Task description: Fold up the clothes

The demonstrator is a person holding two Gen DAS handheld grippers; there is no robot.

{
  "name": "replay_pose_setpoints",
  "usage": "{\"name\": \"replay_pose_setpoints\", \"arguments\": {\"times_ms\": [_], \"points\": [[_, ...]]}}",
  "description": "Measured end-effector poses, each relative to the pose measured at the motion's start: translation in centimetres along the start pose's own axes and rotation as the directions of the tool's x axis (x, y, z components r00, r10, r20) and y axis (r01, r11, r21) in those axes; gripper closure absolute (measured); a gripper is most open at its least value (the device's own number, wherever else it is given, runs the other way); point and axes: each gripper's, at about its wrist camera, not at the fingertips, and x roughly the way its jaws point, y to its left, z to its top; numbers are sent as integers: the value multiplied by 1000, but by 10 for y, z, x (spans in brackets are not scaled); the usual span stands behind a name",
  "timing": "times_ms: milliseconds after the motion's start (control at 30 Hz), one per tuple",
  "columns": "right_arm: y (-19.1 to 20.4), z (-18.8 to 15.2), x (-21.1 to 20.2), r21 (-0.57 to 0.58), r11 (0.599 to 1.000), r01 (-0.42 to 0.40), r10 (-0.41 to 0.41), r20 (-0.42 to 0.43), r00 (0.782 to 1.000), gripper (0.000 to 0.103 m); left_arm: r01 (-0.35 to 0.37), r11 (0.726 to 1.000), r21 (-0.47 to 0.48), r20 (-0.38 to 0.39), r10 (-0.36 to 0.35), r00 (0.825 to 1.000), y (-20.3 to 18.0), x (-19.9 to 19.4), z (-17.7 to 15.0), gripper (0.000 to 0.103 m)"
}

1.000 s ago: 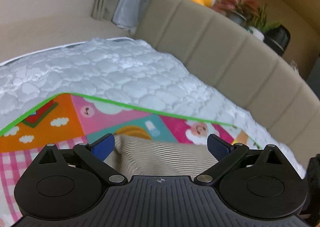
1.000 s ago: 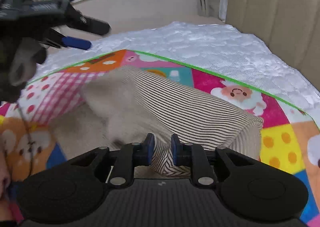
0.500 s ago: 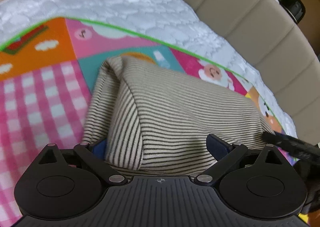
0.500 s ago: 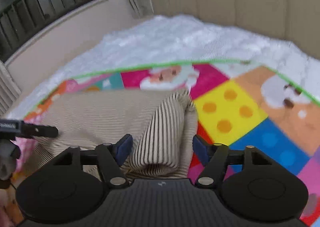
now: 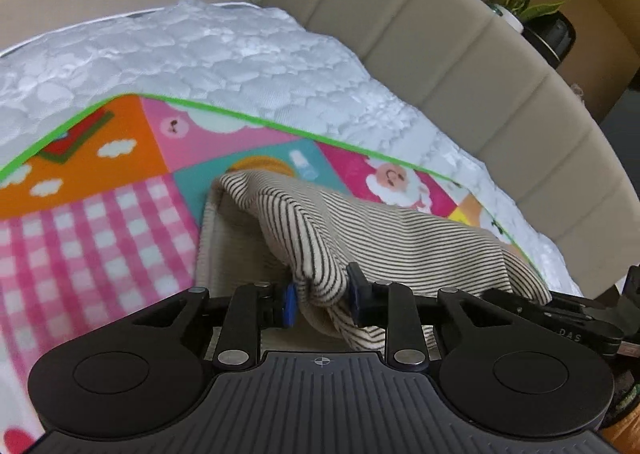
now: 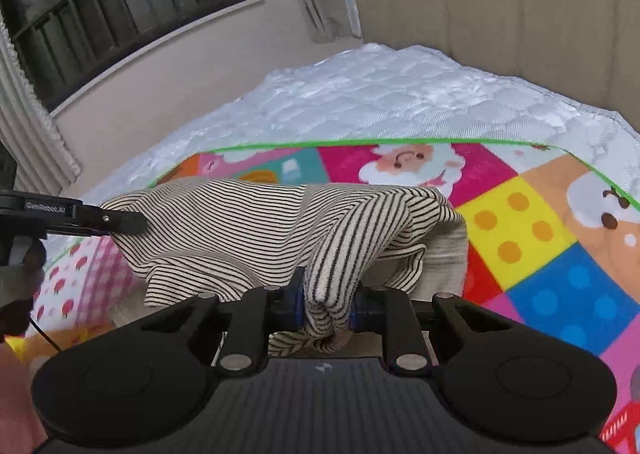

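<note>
Pinching bunched folds of one striped garment (image 5: 420,230): left gripper (image 5: 320,300) and right gripper (image 6: 326,304), each with blue pads pressed onto cloth. Garment: cream with dark stripes, raised between both, its lower part lying on colourful play mat (image 6: 520,221) near the green-bordered far edge. Mat over white quilted mattress (image 5: 240,49); beige headboard (image 5: 460,53) behind.

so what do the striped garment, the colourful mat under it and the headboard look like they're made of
Striped garment: soft knit, likely cotton jersey; it drapes and bunches between both grippers' fingers, with a plain cream inside.
Colourful mat: seems a smooth printed sheet, foam or fleece, hard to tell; flat cartoon patches, green edge binding.
Headboard: padded upholstery in matte beige, fabric or faux leather; vertical channelled panels.
</note>
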Motion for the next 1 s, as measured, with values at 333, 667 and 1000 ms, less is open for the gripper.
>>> {"name": "replay_pose_setpoints", "arguments": {"times_ms": [333,667,1000], "points": [[-9,-50,13,58,996,72,-67,-87,994,84,-82,996,-46,-99,77,992,21,6,-48,75],[6,-66,10,-14,986,165,-166,-50,985,39,-171,985,-16,-28,170,985,9,-8,-59,49],[8,-57,-17,-11,976,218,-215,112,970,0,-55,997,-63,-62,51,997,-35,-7,-73,18]]}}
